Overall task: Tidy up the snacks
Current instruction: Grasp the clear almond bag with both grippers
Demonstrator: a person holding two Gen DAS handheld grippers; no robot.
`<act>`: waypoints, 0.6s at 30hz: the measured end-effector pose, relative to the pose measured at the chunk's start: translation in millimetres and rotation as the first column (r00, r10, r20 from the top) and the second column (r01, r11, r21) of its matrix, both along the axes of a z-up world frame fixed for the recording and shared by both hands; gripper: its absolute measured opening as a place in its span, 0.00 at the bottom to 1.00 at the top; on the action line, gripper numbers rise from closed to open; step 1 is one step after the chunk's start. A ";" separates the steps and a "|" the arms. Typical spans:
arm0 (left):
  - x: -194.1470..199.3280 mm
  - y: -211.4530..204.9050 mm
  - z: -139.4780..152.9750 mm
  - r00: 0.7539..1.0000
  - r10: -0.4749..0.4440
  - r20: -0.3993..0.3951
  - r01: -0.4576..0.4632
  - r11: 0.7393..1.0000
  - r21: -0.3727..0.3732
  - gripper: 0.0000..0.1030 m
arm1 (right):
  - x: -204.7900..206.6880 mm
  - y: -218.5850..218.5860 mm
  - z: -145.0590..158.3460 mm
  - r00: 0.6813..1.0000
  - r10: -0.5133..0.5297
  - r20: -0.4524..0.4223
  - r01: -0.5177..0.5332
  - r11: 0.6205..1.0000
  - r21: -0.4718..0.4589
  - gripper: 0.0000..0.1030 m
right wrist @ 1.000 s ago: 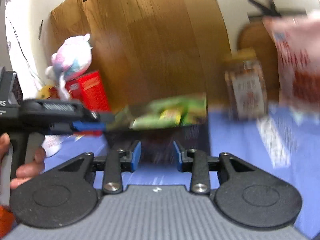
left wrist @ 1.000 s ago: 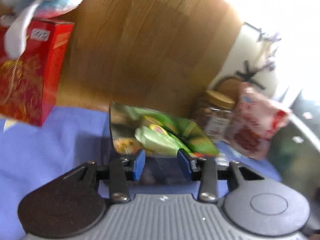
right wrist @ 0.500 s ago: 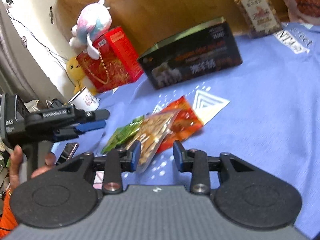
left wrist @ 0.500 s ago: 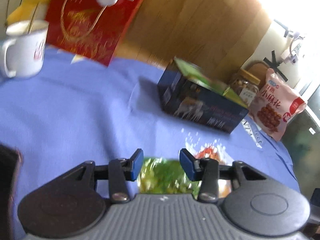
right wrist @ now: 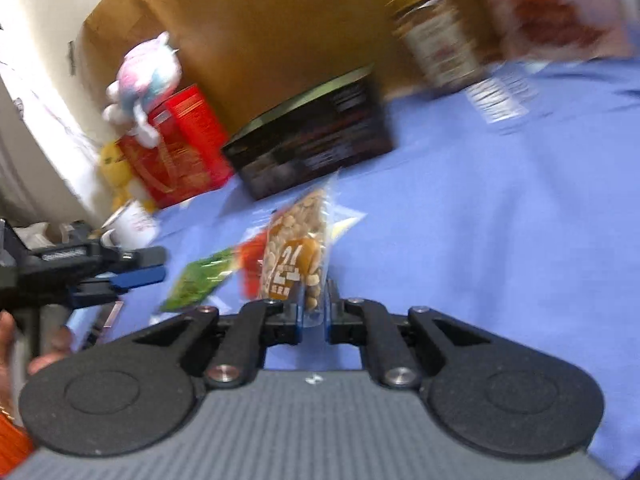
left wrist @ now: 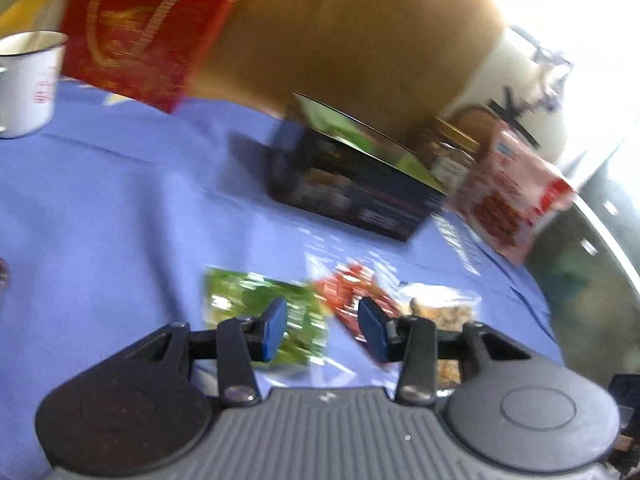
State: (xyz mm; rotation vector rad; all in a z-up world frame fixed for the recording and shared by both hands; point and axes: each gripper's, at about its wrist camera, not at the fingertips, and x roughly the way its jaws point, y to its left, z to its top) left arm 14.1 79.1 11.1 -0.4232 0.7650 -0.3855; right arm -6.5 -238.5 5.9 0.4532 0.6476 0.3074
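My right gripper (right wrist: 312, 314) is shut on a clear packet of peanuts (right wrist: 298, 240) and holds it upright above the blue cloth; the packet also shows in the left wrist view (left wrist: 436, 312). A green snack packet (left wrist: 256, 300) and a red snack packet (left wrist: 356, 288) lie flat on the cloth; both show in the right wrist view, the green packet (right wrist: 200, 280) and the red packet (right wrist: 252, 260). My left gripper (left wrist: 322, 330) is open and empty just above them. A dark open box (left wrist: 352, 188) holding green packets stands behind; the box also shows in the right wrist view (right wrist: 316, 140).
A red gift box (left wrist: 148, 36) and a white mug (left wrist: 28, 80) stand at the back left. A nut jar (left wrist: 448, 156) and a pink snack bag (left wrist: 512, 196) stand at the back right. A plush toy (right wrist: 148, 76) sits on the red box. The table edge runs right.
My right gripper has closed on the peanut packet and lifted it upright. My left gripper has drawn back a little, so the green and red packets show ahead of it.
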 end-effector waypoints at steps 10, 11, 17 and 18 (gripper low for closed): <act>-12.8 -71.6 -5.5 0.984 -0.178 -0.030 0.178 0.984 0.017 0.38 | -40.8 24.6 -17.0 0.985 0.160 -0.062 -0.157 0.986 0.051 0.26; -15.1 -70.1 -5.3 0.984 -0.174 -0.033 0.175 0.984 0.017 0.38 | -43.9 26.8 -12.2 0.984 0.176 -0.032 -0.176 0.984 0.010 0.26; -28.3 -59.3 -14.3 0.974 -0.199 -0.112 0.194 0.980 -0.052 0.41 | -35.0 -29.8 -0.6 0.999 0.031 0.029 -0.033 0.998 0.047 0.28; -27.2 -62.5 -17.7 0.970 -0.207 -0.128 0.200 0.978 -0.065 0.41 | -27.8 -36.7 -3.9 1.000 0.014 0.019 -0.015 0.997 0.072 0.28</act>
